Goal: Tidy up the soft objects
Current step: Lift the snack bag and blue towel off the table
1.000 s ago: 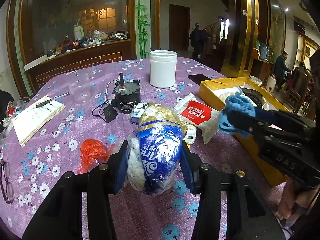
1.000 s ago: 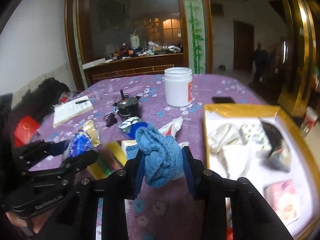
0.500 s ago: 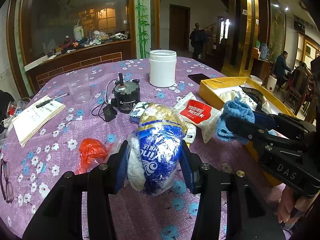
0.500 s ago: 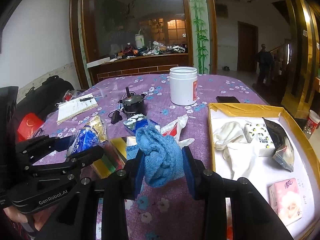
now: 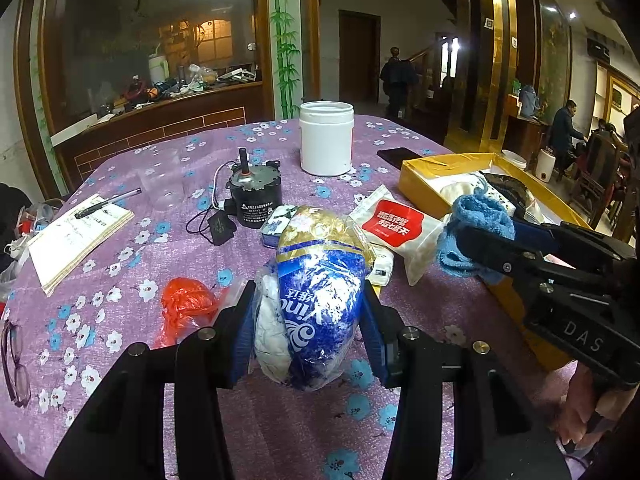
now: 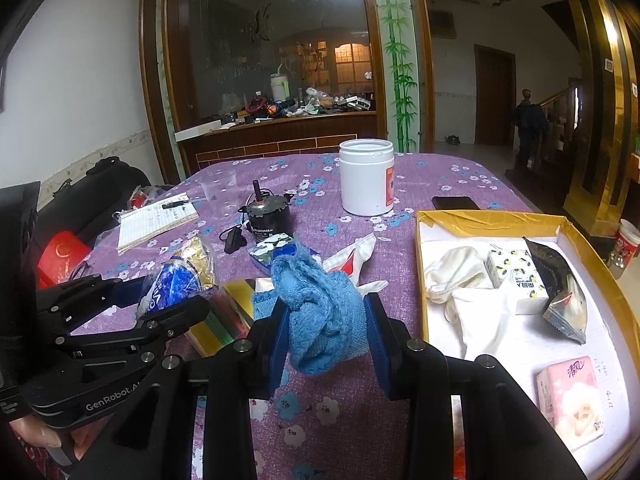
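So the left tongs [image 5: 308, 320] were clamped on a blue and gold tissue pack [image 5: 320, 280], held up over the desk [image 5: 120, 264] with its purple flowered cloth, and the right tongs [image 6: 326, 332] were squeezed shut on a scrunched blue cloth [image 6: 320, 312]. Using the yellow box [image 6: 496, 220] as the reference: the blue cloth was hanging just left of the box's near-left side, not inside it, and the tissue pack was further left again, well clear of the box. Inside the box there was a white cloth [image 6: 472, 300], a small patterned tissue pack [image 6: 516, 276] right next to it, a dark foil pouch [image 6: 560, 292] leaning against that pack, and a pink tissue pack [image 6: 568, 400] at the near end. Just outside the box's left wall lay a white packet with a red label [image 5: 396, 224]. Beyond the box's far-left corner stood a white jar [image 6: 366, 182], with a black phone [image 6: 456, 202] lying flat right by the box's far edge. A small black motor [image 6: 268, 216] sat left of the jar, and a notebook [image 6: 156, 222] with a pen on it was further left still.
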`<move>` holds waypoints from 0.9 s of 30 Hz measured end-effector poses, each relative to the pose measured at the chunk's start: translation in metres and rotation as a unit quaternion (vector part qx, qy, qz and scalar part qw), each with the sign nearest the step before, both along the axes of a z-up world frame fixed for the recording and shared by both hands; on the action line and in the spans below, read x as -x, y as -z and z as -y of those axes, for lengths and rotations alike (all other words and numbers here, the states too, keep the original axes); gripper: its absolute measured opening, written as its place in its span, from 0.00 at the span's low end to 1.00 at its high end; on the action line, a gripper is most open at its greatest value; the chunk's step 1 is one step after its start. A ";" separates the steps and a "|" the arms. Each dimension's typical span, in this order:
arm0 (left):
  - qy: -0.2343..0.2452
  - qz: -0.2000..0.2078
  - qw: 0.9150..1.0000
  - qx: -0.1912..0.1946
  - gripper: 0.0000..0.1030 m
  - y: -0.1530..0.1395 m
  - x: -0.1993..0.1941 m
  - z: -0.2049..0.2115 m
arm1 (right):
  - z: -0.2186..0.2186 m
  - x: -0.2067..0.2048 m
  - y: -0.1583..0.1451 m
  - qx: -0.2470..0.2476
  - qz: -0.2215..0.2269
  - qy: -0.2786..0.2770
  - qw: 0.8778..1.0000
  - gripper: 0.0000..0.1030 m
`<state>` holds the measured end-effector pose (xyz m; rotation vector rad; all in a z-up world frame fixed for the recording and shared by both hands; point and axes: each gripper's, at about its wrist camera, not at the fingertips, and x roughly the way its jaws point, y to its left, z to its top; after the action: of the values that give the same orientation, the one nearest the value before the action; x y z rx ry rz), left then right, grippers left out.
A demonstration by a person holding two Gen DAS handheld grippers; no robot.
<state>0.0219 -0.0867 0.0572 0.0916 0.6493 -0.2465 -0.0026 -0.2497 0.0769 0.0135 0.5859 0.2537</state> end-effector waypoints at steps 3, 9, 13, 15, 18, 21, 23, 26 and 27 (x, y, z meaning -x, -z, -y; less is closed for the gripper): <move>-0.001 0.000 1.000 0.000 0.44 0.000 0.000 -0.001 | 0.000 0.001 -0.001 -0.002 0.001 0.000 1.000 0.36; -0.001 0.000 1.000 0.000 0.44 0.000 0.000 -0.001 | 0.002 0.000 -0.001 -0.006 0.001 -0.001 1.000 0.36; 0.001 0.001 1.000 0.001 0.44 -0.001 -0.001 -0.002 | 0.004 0.000 -0.001 -0.008 0.000 0.001 1.000 0.36; 0.003 0.001 1.000 0.002 0.44 -0.001 -0.001 -0.002 | 0.005 -0.001 -0.001 -0.011 -0.001 0.001 1.000 0.36; 0.003 0.002 1.000 0.002 0.44 -0.001 0.000 -0.002 | 0.005 -0.001 -0.001 -0.014 -0.003 0.000 1.000 0.36; 0.002 0.003 1.000 0.004 0.44 -0.001 0.000 -0.001 | 0.006 0.000 -0.001 -0.015 0.000 0.000 1.000 0.36; 0.003 0.001 1.000 0.005 0.44 -0.001 0.001 -0.001 | 0.007 0.001 -0.002 -0.019 0.002 0.002 1.000 0.36; 0.000 0.002 1.000 0.004 0.44 -0.001 0.001 -0.001 | 0.010 0.001 -0.003 -0.022 0.004 0.003 1.000 0.36; -0.001 0.001 1.000 0.004 0.44 -0.001 0.001 -0.001 | 0.010 0.002 -0.003 -0.023 0.004 0.004 1.000 0.36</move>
<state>0.0214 -0.0856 0.0581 0.0845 0.6462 -0.2473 -0.0043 -0.2600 0.0799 0.0592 0.5720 0.2588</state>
